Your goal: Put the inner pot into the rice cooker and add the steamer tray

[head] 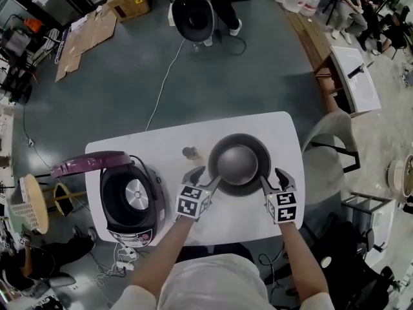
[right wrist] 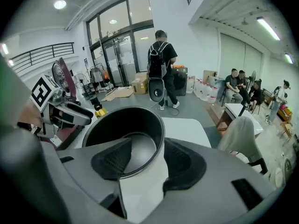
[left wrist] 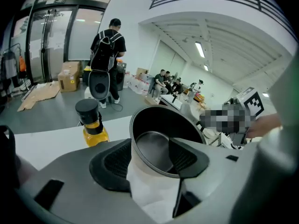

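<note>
Inner pot [head: 237,163]: over the right half of the white bench [head: 161,148], about midway between its far and near edges. Mouth up, dark rim, grey bottom visible. No view shows whether it rests on the bench or is raised off it.

Left gripper [head: 205,177]: at the pot's left side, near the bench's near edge. In the left gripper view the left gripper [left wrist: 149,160] has its jaws astride the pot [left wrist: 159,125] wall, one pad against the white outside and the other inside the bowl. Closed on the rim.

Right gripper [head: 271,176]: at the pot's right side, opposite the left one. In the right gripper view the right gripper [right wrist: 140,160] has one pad inside the pot [right wrist: 121,125] and one on the outer wall. Also clamped on the rim.

Rice cooker [head: 129,202]: at the bench's left near corner, apart from the pot. Its purple lid [head: 90,163] stands open toward the far left edge. The cavity is open, with a bright round plate showing at the bottom.

Small bottle [head: 189,152]: upright on the bench, between the cooker and the pot, just beside the pot's left side and a little toward the far edge. The left gripper view shows the bottle [left wrist: 91,120] with yellow contents and a black cap.
</note>
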{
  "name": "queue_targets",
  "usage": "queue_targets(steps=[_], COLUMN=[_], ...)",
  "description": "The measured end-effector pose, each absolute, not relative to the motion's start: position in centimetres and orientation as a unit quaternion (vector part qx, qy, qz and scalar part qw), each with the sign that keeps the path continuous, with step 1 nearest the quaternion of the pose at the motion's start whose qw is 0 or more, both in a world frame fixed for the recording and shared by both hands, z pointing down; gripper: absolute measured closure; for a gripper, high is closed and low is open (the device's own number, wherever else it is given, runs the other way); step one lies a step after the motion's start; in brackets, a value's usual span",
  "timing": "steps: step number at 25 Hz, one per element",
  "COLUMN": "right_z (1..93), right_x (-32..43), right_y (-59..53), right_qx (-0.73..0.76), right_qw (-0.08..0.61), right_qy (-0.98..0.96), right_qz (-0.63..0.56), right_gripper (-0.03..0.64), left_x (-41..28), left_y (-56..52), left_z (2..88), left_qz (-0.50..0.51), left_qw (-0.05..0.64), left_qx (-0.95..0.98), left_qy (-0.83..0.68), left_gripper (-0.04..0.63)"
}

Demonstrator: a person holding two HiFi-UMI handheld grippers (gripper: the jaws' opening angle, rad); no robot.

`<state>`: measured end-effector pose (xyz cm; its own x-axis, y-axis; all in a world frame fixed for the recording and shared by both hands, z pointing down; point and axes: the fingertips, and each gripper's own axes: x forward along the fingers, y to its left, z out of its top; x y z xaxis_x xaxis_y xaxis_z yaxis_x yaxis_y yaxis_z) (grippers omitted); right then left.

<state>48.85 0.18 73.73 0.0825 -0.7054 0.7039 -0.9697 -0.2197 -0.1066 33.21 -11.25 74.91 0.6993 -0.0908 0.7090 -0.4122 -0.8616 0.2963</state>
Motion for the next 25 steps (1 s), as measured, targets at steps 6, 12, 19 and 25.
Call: queue_targets(steps=[6, 12, 19, 25], right_z=[76.9, 79.0, 80.8, 81.8], right_x=[50.3, 50.8, 50.9, 50.7], right_y=[0.0, -0.7, -1.4, -2.1], right_qx=[0.704, 0.678, 0.632, 0.611], right_qw=[0.207, 0.184, 0.191, 0.193], right_qy=[-0.571, -0.566, -0.556, -0.548], right_qz=[0.369, 0.433, 0.504, 0.538], right_gripper=[0.385, 0.402, 0.459, 0.5], left_x=[33.2, 33.3, 33.2, 33.6], left_y=[-12.0, -12.1, -12.1, -12.2], left_z=[78.0, 79.5, 80.6, 81.0], left_qz=[0.387, 0.401, 0.433, 0.451], left_qw=[0.275, 0.342, 0.416, 0.423], left_qx=[0.861, 0.83, 0.78, 0.768], left_qy=[-0.182, -0.181, -0.175, -0.165], left_gripper=[0.328, 0.379, 0.443, 0.483])
